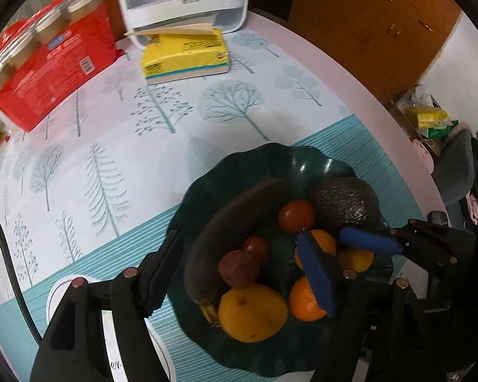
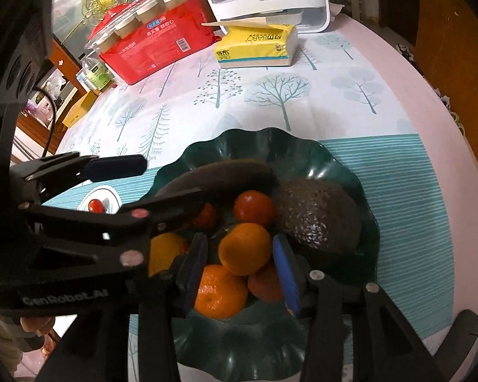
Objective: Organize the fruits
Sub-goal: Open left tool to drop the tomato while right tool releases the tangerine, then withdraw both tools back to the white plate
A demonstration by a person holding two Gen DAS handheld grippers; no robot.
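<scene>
We are holding the right gripper (image 2: 242, 270), spread, astride an orange (image 2: 244, 248) in the full green bowl (image 2: 360, 184); the left gripper (image 1: 235, 270), spread, is hovering; one tomato (image 2: 95, 205) is lying on the white plate (image 2: 111, 194)

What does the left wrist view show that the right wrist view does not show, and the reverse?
Only the left wrist view: a large yellow round fruit and a dull reddish-brown fruit at the bowl's near side.

Only the right wrist view: a small white dish holding a small red tomato, left of the bowl.

Both: the dark green wavy-rimmed bowl, dark overripe banana, dark bumpy avocado, orange mandarins, yellow tissue pack, red cup package, and the open right gripper over a mandarin.
</scene>
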